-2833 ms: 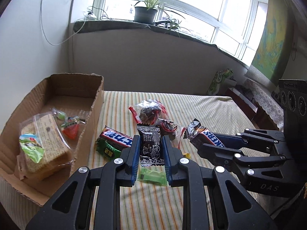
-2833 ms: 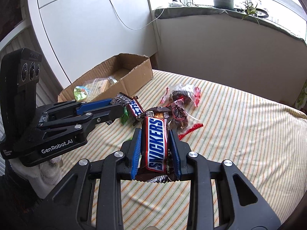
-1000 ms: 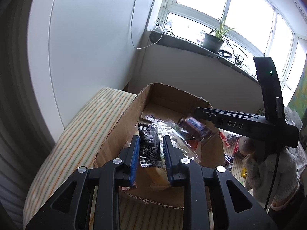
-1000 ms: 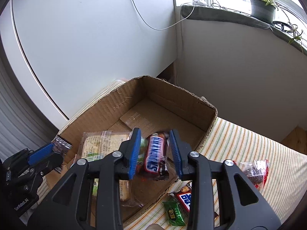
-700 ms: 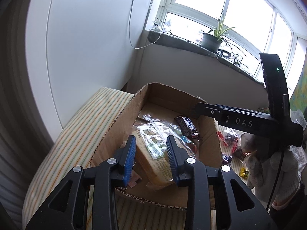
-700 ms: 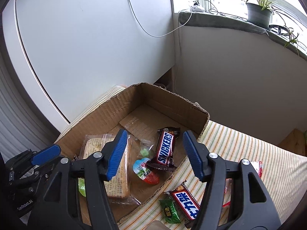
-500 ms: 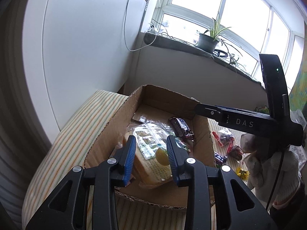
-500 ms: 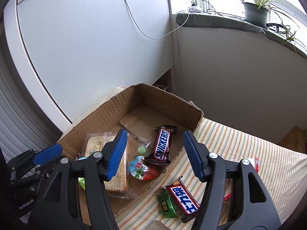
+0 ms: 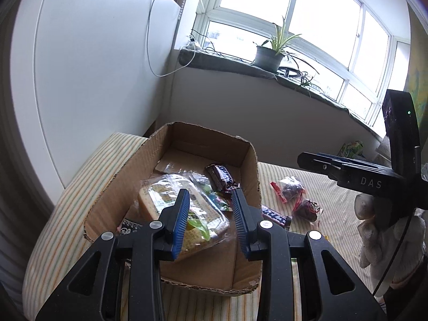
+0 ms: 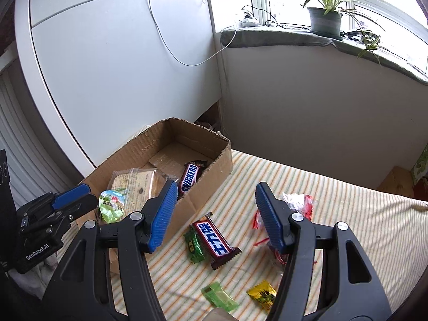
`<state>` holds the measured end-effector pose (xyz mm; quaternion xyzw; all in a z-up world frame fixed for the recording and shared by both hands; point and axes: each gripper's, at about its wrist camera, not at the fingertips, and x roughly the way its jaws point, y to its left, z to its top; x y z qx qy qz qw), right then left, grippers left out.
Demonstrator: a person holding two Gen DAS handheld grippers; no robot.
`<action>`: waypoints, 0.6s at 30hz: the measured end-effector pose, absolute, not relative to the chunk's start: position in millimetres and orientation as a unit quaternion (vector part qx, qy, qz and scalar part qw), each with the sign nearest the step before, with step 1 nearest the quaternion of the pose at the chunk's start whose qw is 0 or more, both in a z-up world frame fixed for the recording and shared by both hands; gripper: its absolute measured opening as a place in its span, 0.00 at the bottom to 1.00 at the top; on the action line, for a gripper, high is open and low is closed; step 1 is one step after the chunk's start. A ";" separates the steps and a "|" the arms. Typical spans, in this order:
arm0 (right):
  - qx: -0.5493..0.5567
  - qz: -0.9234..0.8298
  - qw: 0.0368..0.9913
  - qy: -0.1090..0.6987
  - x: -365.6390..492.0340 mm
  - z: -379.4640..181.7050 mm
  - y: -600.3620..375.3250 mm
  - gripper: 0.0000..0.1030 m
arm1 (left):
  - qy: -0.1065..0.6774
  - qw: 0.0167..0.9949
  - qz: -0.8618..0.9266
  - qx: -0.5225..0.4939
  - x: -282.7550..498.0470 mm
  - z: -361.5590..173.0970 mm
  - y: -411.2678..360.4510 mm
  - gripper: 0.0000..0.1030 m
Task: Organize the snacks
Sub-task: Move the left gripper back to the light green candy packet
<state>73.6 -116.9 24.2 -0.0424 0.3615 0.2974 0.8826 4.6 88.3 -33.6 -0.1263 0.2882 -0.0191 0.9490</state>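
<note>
The cardboard box (image 9: 203, 133) (image 10: 211, 184) holds a cracker packet (image 9: 165, 192) (image 10: 133, 180), a jelly cup (image 10: 111, 206), a Snickers bar (image 9: 220, 174) (image 10: 191, 176) and a black printed packet (image 9: 128, 224) near its front left corner. My left gripper (image 9: 211, 219) hangs open above the cracker packet with nothing between its fingers. My right gripper (image 10: 216, 214) (image 9: 321, 160) stands open wide just right of the box, over a red and blue candy bar (image 10: 214, 240) and a small green packet (image 10: 194, 246) on the striped cloth. My left gripper (image 10: 72, 195) shows at the box's left end.
Loose on the striped cloth (image 10: 347, 214) lie clear bags of dark snacks (image 9: 289, 190) (image 10: 297, 203), a pale green packet (image 10: 220, 298) and a yellow one (image 10: 263, 294). A white panel and a windowsill with a potted plant (image 9: 267, 56) stand behind. A gloved hand (image 9: 379, 230) holds the right gripper.
The left gripper let the black packet drop into the box and opened. The right gripper released the Snickers bar into the box, opened wide and drew back rightward over the loose snacks.
</note>
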 end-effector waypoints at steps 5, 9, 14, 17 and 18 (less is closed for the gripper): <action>-0.044 0.280 0.888 0.363 64.5 20.1 -145.0 0.62 | 0.288 0.949 -0.038 -0.123 3.7 -31.4 72.0 0.30; -0.043 0.272 0.886 0.374 57.7 8.6 -167.6 0.62 | 0.291 0.948 -0.058 -0.116 3.0 -30.7 53.4 0.30; -0.042 0.264 0.884 0.383 46.6 -3.4 -195.7 0.62 | 0.299 0.943 -0.093 -0.112 -0.5 -31.7 27.0 0.30; -0.039 0.263 0.881 0.391 41.9 -13.2 -209.5 0.62 | 0.310 0.938 -0.117 -0.104 -3.1 -36.3 6.8 0.30; -0.038 0.265 0.878 0.396 40.8 -17.4 -213.3 0.62 | 0.316 0.935 -0.125 -0.102 -4.0 -38.6 0.6 0.30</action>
